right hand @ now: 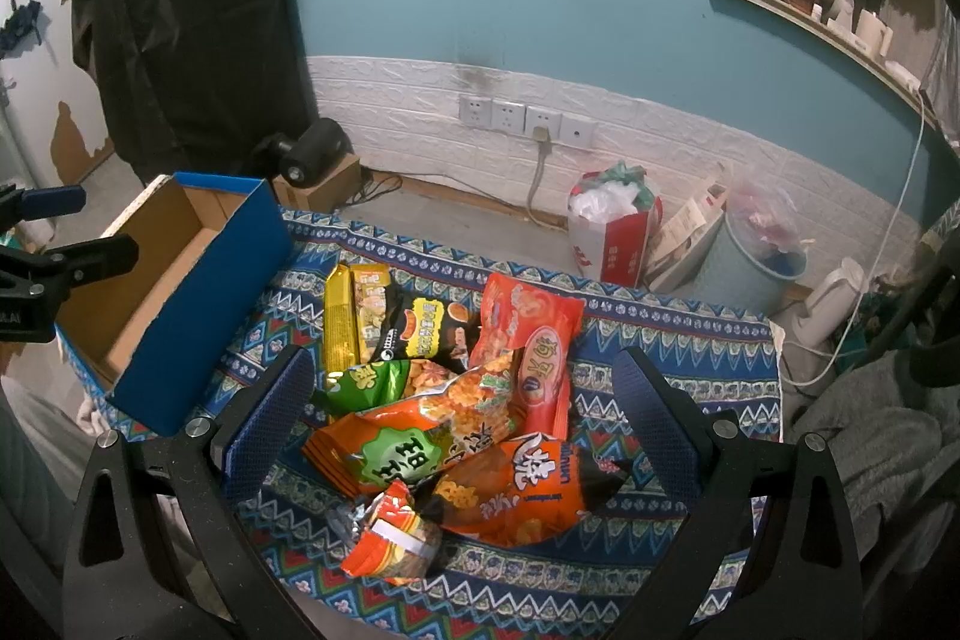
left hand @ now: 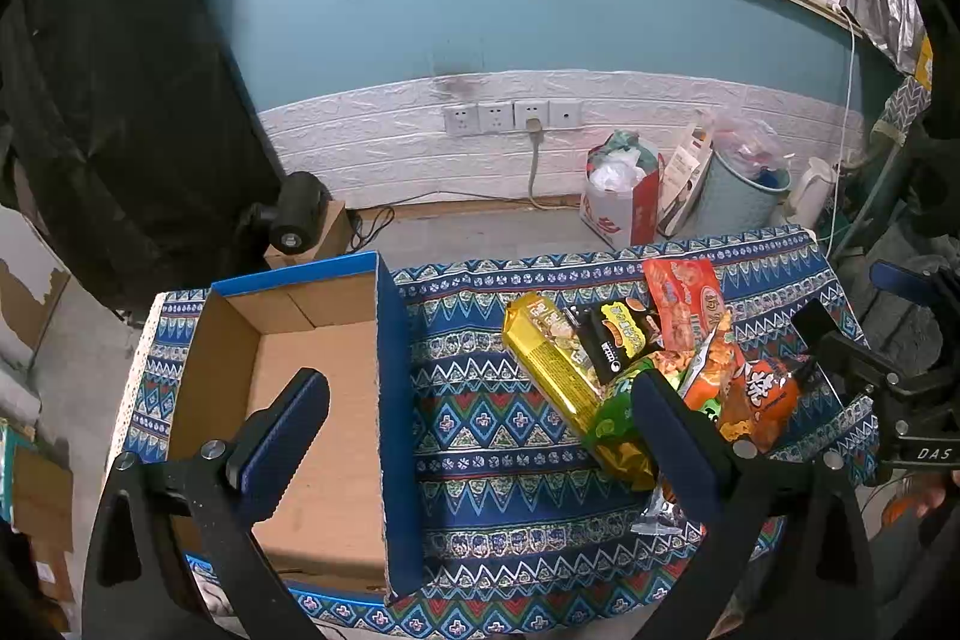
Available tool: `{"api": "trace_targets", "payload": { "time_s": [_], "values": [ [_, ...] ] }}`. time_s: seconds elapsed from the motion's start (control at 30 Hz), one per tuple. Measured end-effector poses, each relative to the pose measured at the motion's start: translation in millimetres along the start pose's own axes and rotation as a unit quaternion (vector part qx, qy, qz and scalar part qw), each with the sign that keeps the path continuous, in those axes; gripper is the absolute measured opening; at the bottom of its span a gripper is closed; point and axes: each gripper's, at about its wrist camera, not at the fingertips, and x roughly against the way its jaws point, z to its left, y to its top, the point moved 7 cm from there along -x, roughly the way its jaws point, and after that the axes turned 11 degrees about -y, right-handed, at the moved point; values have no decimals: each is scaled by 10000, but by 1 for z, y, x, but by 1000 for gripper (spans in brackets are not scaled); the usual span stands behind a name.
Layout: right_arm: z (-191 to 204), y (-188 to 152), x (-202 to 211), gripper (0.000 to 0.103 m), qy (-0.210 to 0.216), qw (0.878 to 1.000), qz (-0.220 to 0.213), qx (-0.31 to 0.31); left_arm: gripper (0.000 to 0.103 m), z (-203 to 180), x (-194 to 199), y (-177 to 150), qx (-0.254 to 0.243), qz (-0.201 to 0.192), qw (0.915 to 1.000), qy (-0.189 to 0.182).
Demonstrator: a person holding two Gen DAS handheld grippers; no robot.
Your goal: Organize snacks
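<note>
An empty cardboard box (left hand: 312, 400) with blue outer walls, also seen as the box (right hand: 198, 292), sits on the left of the patterned cloth. Several snack packets lie heaped to its right: a yellow packet (left hand: 549, 358), a black packet (right hand: 423, 328), a red packet (right hand: 528, 334), orange packets (right hand: 420, 436) and a small orange packet (right hand: 390, 538). My left gripper (left hand: 480, 436) is open, hovering over the box's right wall and the cloth. My right gripper (right hand: 462, 412) is open above the heap, its fingers either side of the orange packets, holding nothing.
The patterned tablecloth (left hand: 498, 448) covers a small table. Beyond its far edge on the floor stand a red-and-white bag (left hand: 621, 202), a pale bin (left hand: 741, 196) and a white kettle (right hand: 834, 304). A black covered object (left hand: 120, 100) stands at the left against the blue wall.
</note>
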Motion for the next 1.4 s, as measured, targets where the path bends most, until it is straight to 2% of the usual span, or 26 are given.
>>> {"api": "trace_targets", "payload": {
  "time_s": [1.4],
  "values": [
    [-2, -2, -1, 98, -21, 10000, 66, 33, 102, -4, -2, -3, -38, 22, 10000, 17]
  ]
}}
